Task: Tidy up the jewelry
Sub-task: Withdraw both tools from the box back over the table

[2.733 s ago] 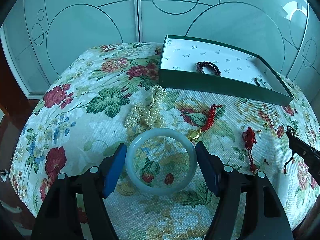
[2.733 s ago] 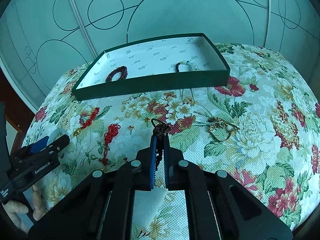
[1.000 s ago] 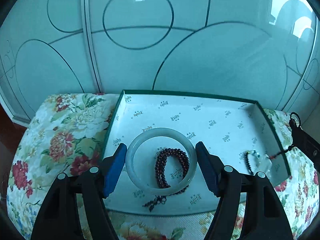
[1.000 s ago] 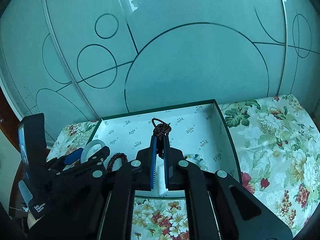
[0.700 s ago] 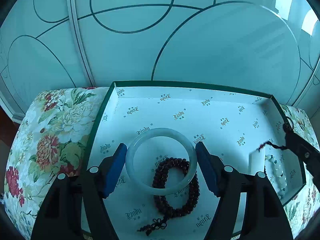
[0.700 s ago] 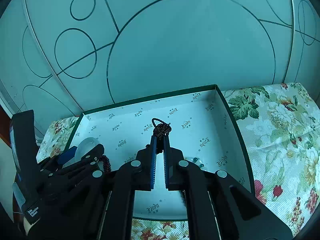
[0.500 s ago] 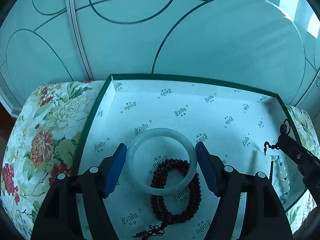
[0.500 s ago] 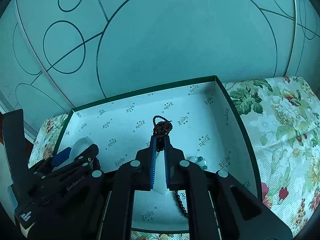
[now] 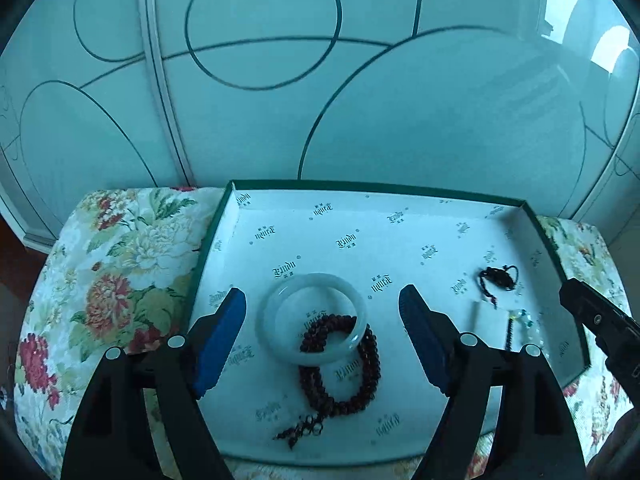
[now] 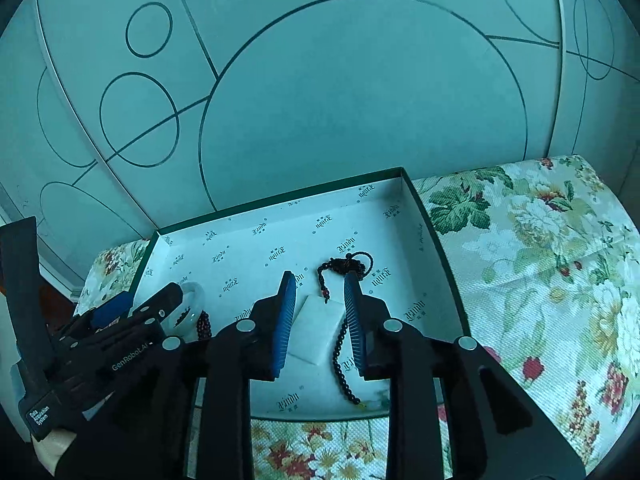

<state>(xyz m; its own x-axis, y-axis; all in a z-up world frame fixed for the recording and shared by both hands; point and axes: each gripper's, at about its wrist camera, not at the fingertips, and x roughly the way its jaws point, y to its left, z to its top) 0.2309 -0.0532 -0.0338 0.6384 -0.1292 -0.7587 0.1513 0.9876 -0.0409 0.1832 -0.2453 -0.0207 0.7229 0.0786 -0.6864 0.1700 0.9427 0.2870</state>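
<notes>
2 grippers over green box (image 9: 540, 236) | left gripper (image 9: 322, 322) opening, jade bangle (image 9: 276, 332) released between pads, overlapping beads (image 9: 360, 376) at 5 o'clock | right gripper (image 10: 320, 308) opening, pendant (image 10: 316, 328) free, for storage.

We see a cardboard box (image 9: 536, 220), matt green outside, lined with white printed paper. The bangle (image 9: 280, 336) looks like smooth, glossy, milky stone or glass. The dark red bead bracelet (image 9: 360, 392) has polished round beads, wood by the look. The pendant (image 10: 316, 328) is a flat, pale, smooth slab on a knotted dark cord (image 10: 348, 266) with small glossy black beads. The floral cloth (image 10: 540, 260) is coarse woven fabric, matt. Both hand-held grippers, left (image 9: 322, 330) and right (image 10: 320, 320), are matt black plastic with ribbed blue rubbery pads (image 10: 284, 320) and shiny metal screws. The panels (image 9: 400, 100) behind look like frosted glass.
</notes>
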